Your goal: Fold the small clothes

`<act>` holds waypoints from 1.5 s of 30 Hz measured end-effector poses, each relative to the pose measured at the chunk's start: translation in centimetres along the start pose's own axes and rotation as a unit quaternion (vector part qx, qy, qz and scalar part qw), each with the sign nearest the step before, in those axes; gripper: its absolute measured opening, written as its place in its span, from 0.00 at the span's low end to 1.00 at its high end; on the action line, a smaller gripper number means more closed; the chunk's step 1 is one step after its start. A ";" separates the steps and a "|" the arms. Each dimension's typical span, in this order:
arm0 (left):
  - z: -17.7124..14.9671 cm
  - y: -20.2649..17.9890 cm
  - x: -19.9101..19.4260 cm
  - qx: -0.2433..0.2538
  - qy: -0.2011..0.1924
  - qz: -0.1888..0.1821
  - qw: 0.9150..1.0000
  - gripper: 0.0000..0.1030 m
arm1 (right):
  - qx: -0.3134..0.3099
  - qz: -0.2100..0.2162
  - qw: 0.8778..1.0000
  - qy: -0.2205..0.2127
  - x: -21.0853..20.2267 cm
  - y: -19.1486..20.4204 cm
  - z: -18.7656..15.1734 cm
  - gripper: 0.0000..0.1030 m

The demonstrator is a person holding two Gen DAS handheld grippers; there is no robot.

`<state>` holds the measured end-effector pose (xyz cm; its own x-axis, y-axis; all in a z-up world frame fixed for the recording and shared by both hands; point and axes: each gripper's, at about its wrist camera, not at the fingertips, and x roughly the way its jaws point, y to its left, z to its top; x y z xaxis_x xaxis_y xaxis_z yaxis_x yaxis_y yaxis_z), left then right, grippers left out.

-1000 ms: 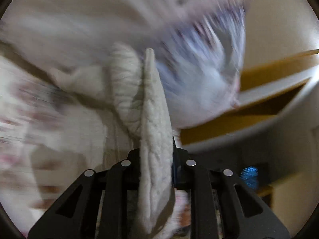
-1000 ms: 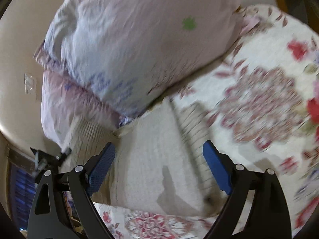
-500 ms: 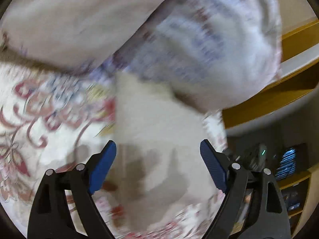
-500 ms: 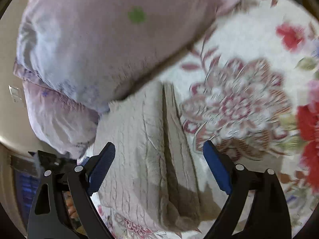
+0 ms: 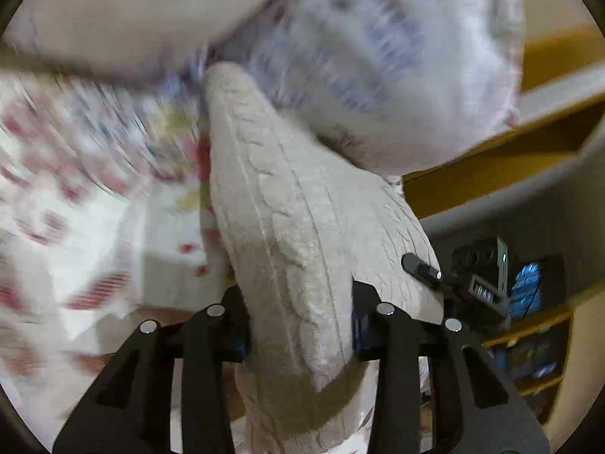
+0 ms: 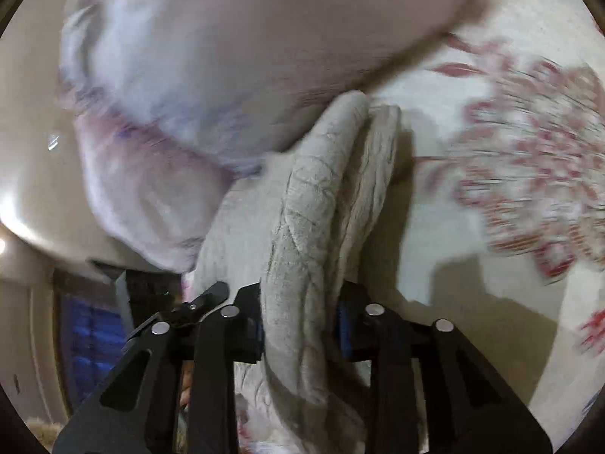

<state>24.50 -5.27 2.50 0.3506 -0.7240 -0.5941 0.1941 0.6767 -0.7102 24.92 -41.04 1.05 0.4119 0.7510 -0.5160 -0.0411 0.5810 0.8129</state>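
A cream cable-knit garment (image 5: 287, 227) lies folded on the floral bedspread (image 5: 75, 204), its far end against a pillow. My left gripper (image 5: 300, 325) is shut on its near edge, the thick fold bulging between the jaws. In the right wrist view the same garment (image 6: 314, 219) runs up from my right gripper (image 6: 298, 331), which is shut on a doubled fold of it. The other gripper's black tip (image 5: 419, 268) shows just right of the cloth in the left wrist view.
Two pale lilac pillows (image 5: 378, 56) (image 6: 227, 75) lie stacked against the garment's far end. A wooden headboard and shelves (image 5: 491, 174) stand at the right in the left wrist view. The floral bedspread (image 6: 510, 189) stretches to the right. A dark window (image 6: 90, 340) shows at lower left.
Half a second ago both grippers were open above the flat garment. Now both have closed on its near edge, bunching it into thick folds.
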 end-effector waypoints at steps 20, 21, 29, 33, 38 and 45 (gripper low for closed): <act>-7.1 1.6 -13.5 0.078 -0.108 0.284 0.950 0.98 | -0.207 -0.224 0.952 0.023 11.3 10.9 -10.7 0.82; -8.0 1.0 -12.6 0.091 -0.105 0.307 0.942 0.98 | -0.207 -0.237 0.949 0.004 11.1 10.8 -10.8 0.82; -14.1 0.7 -7.7 0.109 -0.050 0.325 0.938 0.98 | -0.236 -0.281 0.927 -0.078 6.8 11.5 -17.5 0.99; -15.2 0.8 -6.3 0.128 -0.048 0.334 0.933 0.98 | -0.214 -0.302 0.928 -0.036 8.3 9.6 -19.2 0.99; -16.0 0.6 -5.1 0.155 -0.053 0.364 0.917 0.98 | -0.241 -0.331 0.912 -0.038 9.2 9.6 -20.3 0.99; -16.2 0.7 -5.2 0.162 -0.065 0.360 0.916 0.98 | -0.256 -0.361 0.896 -0.038 10.5 10.0 -21.1 0.99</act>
<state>7.95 -3.15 -1.01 0.5965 -0.0665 -0.7999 0.1249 0.9921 0.0107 9.66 -20.70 -1.90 0.5602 0.1087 -0.8212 -0.1431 0.9892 0.0334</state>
